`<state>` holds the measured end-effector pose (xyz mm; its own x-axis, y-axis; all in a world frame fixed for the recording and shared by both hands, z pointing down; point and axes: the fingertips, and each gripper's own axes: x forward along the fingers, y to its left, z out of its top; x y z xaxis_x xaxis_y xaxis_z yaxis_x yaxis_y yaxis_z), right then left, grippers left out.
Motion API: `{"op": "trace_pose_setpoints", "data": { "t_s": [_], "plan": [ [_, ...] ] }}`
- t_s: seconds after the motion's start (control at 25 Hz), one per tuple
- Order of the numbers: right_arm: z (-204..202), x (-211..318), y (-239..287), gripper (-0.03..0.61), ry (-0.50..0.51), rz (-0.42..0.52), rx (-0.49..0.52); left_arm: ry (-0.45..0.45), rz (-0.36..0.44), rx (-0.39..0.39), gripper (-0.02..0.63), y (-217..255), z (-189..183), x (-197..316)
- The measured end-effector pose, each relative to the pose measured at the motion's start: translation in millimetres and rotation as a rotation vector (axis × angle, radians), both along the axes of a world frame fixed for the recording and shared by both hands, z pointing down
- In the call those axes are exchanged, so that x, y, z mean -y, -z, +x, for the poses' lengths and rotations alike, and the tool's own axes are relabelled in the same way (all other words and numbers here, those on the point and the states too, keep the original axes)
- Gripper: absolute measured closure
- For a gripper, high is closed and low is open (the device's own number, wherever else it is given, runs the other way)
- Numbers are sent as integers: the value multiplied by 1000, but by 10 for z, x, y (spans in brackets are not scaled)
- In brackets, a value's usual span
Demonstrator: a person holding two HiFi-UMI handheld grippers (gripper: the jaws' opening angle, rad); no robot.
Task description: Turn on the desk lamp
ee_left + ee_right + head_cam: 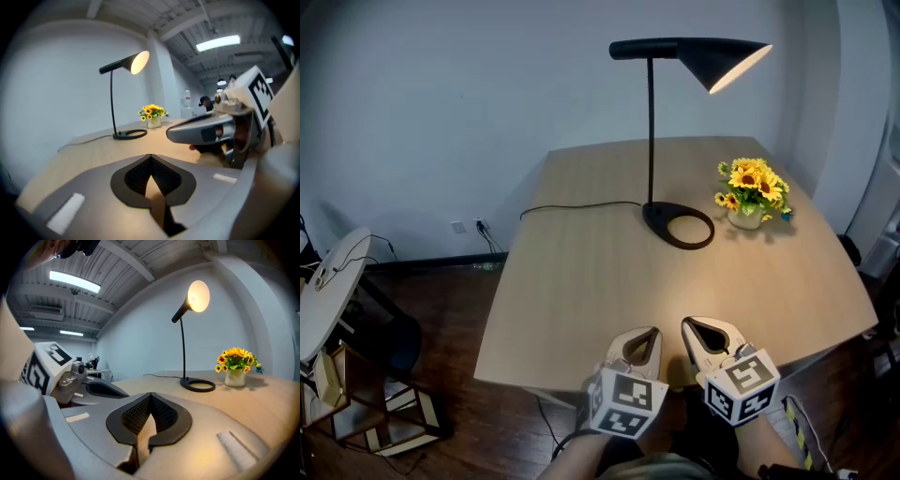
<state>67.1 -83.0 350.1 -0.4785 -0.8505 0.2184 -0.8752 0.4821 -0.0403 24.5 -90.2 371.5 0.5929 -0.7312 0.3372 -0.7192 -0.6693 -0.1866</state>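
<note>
1 desk lamp point(652, 49) is seen on the far half of the 1 table point(581, 291); its ring base point(658, 217) is set flat on the wood, and its cone shade point(722, 58) is lit; 1 black cable point(581, 205) is led from the base toward the table's left edge; 1 vase of sunflowers point(750, 195) is stood near the base, to its right and apart from it. 2 grippers are held side by side over the near edge, well apart from the lamp; the left gripper point(642, 345) is shown with its fingers point(136, 177) pressed together at the tips, nothing between them; the right gripper point(708, 336) is shown the same, fingers point(133, 416) closed and empty.
</note>
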Motion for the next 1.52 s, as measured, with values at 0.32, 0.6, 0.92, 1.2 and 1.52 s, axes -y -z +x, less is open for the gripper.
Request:
{"op": "trace_pose_setpoints", "data": {
  "t_s": [0.32,0.6,0.92,1.2,1.52],
  "plan": [
    [1,-346,11,580,-26,39,-65,56,48,-125,615,125,-182,-294],
    [66,-563,144,580,-69,75,-14,68,75,-221,615,311,-306,-528],
    [167,-734,107,580,-120,85,19,76,73,-245,615,295,-346,-690],
    [98,-870,3,580,-102,76,25,85,64,-278,615,274,-385,-713],
    [77,-902,-33,581,-106,79,11,69,60,-280,615,265,-356,-755]
  ]
}}
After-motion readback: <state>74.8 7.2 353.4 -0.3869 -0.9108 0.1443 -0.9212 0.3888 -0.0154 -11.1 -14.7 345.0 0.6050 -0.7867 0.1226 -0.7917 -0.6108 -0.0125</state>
